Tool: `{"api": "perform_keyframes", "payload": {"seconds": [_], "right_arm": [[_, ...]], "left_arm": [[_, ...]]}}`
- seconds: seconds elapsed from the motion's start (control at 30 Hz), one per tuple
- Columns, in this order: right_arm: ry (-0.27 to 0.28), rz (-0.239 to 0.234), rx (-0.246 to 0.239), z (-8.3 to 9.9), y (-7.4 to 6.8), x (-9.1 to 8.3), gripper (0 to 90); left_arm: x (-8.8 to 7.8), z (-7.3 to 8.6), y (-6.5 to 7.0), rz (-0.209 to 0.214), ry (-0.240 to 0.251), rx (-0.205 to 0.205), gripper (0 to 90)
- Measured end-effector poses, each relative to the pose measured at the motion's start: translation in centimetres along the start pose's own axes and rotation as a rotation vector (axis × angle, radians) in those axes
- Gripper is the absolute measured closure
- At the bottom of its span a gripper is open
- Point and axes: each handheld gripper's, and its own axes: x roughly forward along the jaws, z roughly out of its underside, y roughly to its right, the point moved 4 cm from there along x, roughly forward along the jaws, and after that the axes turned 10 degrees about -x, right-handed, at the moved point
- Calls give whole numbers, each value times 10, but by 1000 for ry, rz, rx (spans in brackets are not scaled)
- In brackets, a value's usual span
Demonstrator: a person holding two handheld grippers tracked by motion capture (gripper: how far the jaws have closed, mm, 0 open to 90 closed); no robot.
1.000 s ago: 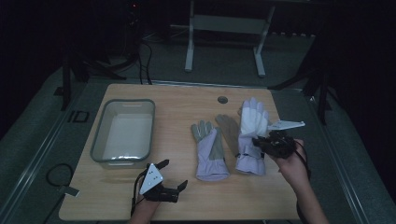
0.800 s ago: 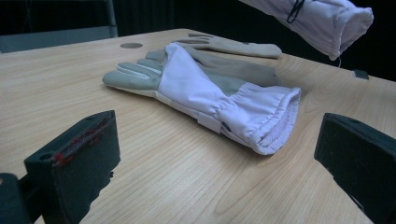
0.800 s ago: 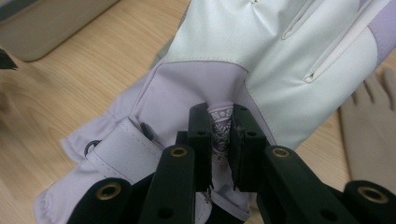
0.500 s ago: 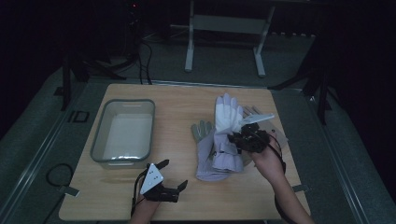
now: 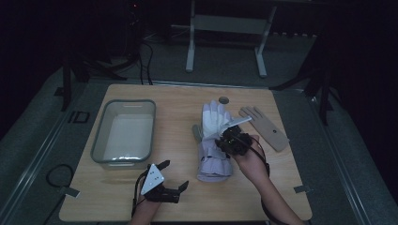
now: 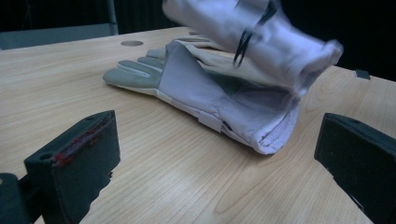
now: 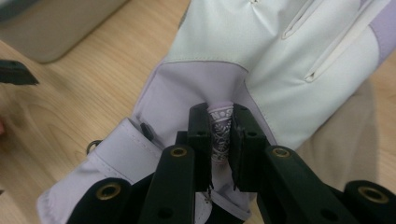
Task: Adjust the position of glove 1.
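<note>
We are pinching the white glove [image 5: 213,123] in the right gripper [image 5: 224,139], holding it over the grey glove [image 6: 187,88] on the table [image 5: 178,101], while our left gripper [image 5: 174,174] is resting released near the front edge.

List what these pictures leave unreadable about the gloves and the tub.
- Lower glove, high view: mostly covered by the white glove in the right gripper.
- White glove's fingers, left gripper view: cut off by the top edge, blurred.
- Tub: contents too dim to tell in the high view.
- Tan glove: too small for detail.
</note>
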Motion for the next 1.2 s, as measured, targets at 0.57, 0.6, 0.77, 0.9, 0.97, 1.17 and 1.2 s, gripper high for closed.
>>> {"api": "perform_keyframes", "payload": {"seconds": [0.57, 0.6, 0.77, 0.9, 0.97, 1.17, 1.2], "right_arm": [[-108, 40, -16, 20, -2, 62, 776], [-108, 38, -16, 21, -1, 63, 773], [-85, 36, -25, 22, -2, 64, 722], [-49, 18, -35, 20, -3, 57, 630], [-15, 3, -33, 19, -2, 50, 506], [78, -47, -32, 21, 1, 26, 248], [87, -67, -36, 23, 1, 22, 189]], "left_arm": [[1, 0, 1, -8, -5, 8, 2], [1, 0, 1, -8, -5, 9, 2], [2, 0, 1, -5, -18, 3, 2], [3, 0, 3, -16, -27, 19, 2], [3, 0, 3, -17, -27, 24, 2], [3, 0, 1, -39, -22, -4, 2], [4, 0, 1, -45, -26, -3, 2]]}}
